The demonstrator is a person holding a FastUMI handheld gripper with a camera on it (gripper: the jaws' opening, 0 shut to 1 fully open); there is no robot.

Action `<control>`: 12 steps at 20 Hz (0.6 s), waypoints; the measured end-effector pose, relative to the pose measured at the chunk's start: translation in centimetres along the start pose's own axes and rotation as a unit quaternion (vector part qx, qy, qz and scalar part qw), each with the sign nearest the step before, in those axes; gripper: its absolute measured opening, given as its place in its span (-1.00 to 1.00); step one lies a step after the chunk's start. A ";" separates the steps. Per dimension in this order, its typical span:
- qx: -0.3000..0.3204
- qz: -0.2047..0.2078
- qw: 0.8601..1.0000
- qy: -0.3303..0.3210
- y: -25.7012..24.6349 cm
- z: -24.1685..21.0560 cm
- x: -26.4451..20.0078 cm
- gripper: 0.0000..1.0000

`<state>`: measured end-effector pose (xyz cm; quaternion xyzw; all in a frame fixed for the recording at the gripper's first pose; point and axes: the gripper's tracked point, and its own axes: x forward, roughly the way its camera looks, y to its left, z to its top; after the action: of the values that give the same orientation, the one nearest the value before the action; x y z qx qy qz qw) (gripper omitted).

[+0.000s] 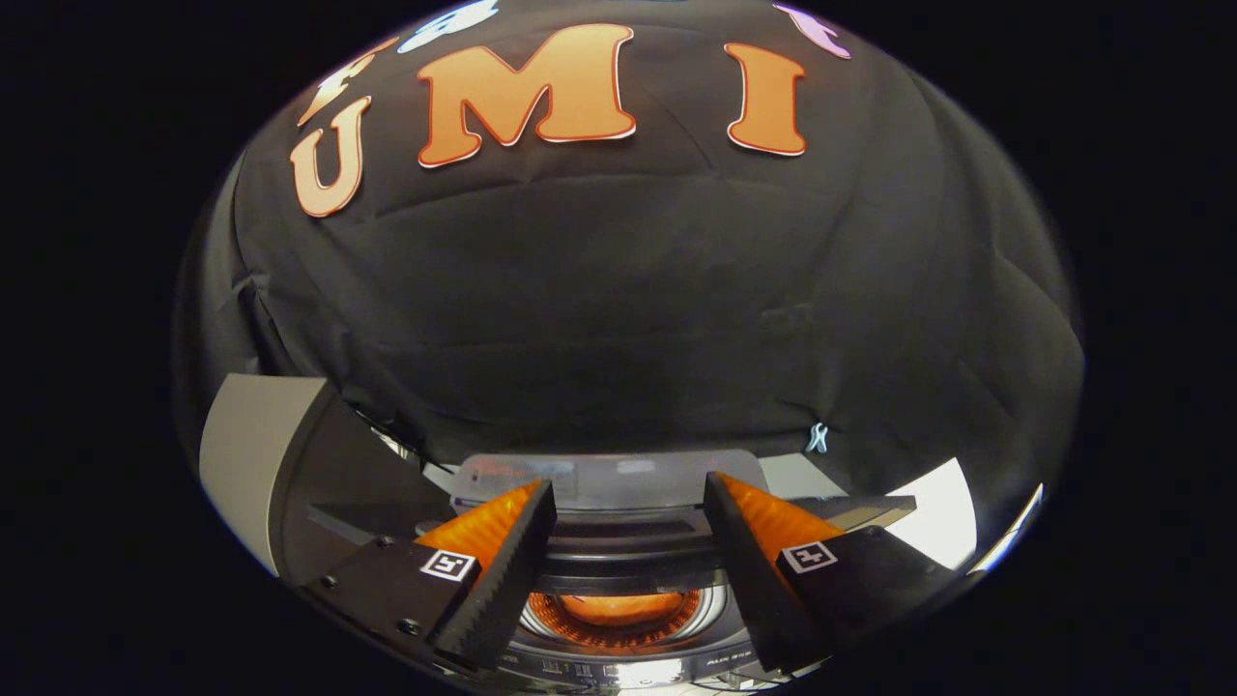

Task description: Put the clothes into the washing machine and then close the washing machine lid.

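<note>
Ridged teeth line the inner faces of both fingers of my tool, and each wedge-shaped finger tapers toward its tip. The fingers stand well apart with nothing pinched between them; through the gap I look straight down at the washing machine.

The machine is a top-loader, seen from above its front edge. Its mouth is a round opening with a smooth, glossy dark rim, and inside it the drum shows as a ring of fine ribs catching an orange glow. In the middle of that ring sits a rounded orange mass; I take it for the clothes, already down in the drum, though the surface is too blurred for me to make out any weave or fold. It lies between my two fingers and below them.

The lid is a flat, translucent grey panel with rounded corners, just beyond my fingertips at the back of the machine. It looks raised rather than shut over the mouth, since the drum is plainly exposed. A strip of small printed markings runs along the front control panel, too small to make out.

Off to my left a pale, matte slab with a dark angled side rises beside the machine. Behind everything hangs the creased black cloth wall, and a small pale-blue clip is fastened to it.
</note>
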<state>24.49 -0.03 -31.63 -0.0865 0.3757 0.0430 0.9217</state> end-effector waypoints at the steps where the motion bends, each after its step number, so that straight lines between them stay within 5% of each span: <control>1: 0.002 -0.005 1.000 0.002 -0.2 -1.0 -0.3 0.98; 12: 0.067 -0.016 0.996 0.062 0.1 -14.7 -1.3 0.99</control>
<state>13.48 -2.76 -41.04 -0.0331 0.4327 -0.0022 0.9009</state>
